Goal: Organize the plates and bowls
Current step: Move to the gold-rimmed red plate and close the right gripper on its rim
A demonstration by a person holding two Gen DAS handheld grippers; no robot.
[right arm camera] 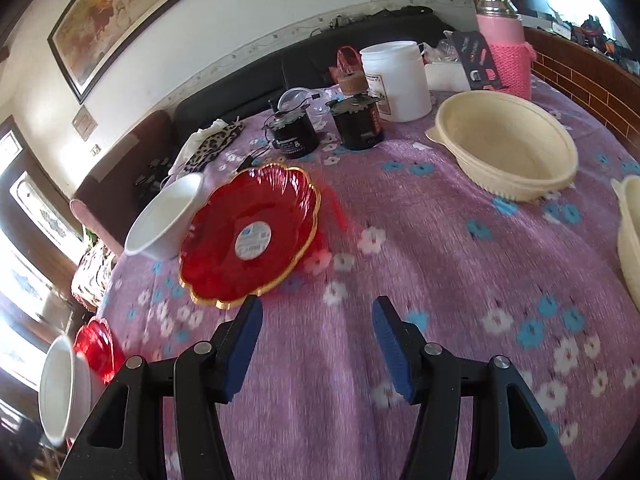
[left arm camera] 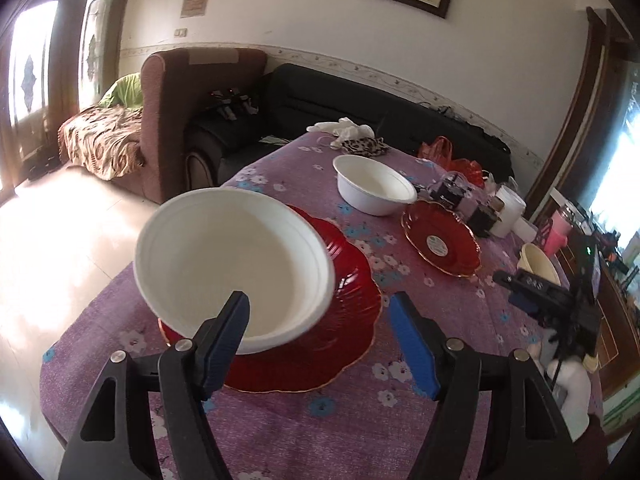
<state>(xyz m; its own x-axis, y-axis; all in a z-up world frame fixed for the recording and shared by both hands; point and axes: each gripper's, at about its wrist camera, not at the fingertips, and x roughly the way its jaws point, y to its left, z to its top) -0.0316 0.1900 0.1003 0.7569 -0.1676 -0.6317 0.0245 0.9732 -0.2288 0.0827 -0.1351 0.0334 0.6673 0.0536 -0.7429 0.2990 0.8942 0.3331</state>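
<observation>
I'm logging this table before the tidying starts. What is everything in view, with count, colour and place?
red plates: 2, red with gold rims; one near, one farther back
white bowls: 2, white; one tilted on the near plate, one upright beside the far plate
cream bowls: 2, cream; right side in the right wrist view
black canisters: 2, black; behind the far plate
white jar: 1, white; far edge
pink bottle: 1, pink; behind a cream bowl
leopard cloth: 1, spotted; far edge
tablecloth: 1, purple floral; covers the table
left claw: 1, black with blue pads; open, one finger over the tilted bowl's rim
right claw: 1, same colours; open, empty, above the tablecloth
</observation>
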